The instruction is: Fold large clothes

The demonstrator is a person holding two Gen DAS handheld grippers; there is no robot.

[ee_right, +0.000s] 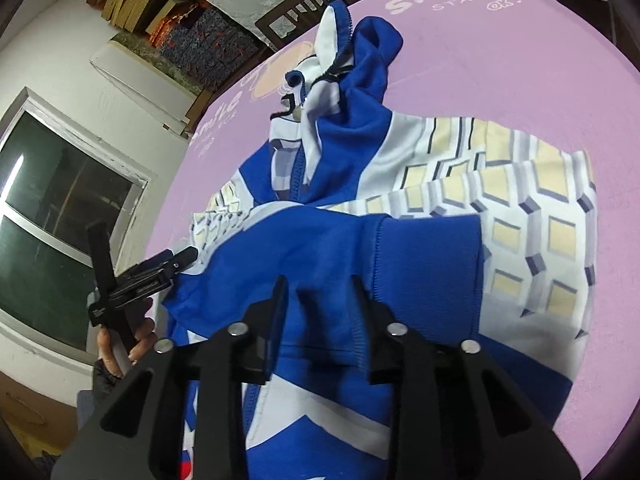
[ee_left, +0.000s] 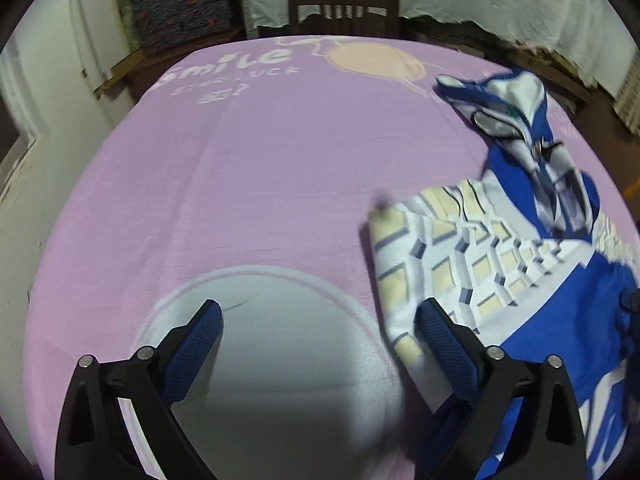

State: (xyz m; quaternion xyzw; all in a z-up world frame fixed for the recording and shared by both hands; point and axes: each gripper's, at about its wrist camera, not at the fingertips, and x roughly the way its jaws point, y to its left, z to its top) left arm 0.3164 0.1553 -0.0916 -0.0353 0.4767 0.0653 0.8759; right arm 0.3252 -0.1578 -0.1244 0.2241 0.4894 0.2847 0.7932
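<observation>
Blue-white jacket [ee_right: 360,200] lies bunched on the pink worktop [ee_left: 260,160]. Left tongs [ee_left: 320,328] gape empty at its nine o'clock; right tongs [ee_right: 320,296] stand part-open over its hem, gripping nothing.

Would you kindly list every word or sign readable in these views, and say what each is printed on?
"Smile": large white letters on the pink tablecloth.
"STAR LUCK": smaller line beneath it, partly blurred.
A small sign below that: seems to end in "?", otherwise unreadable.
Blue and white jacket: no readable text.
</observation>
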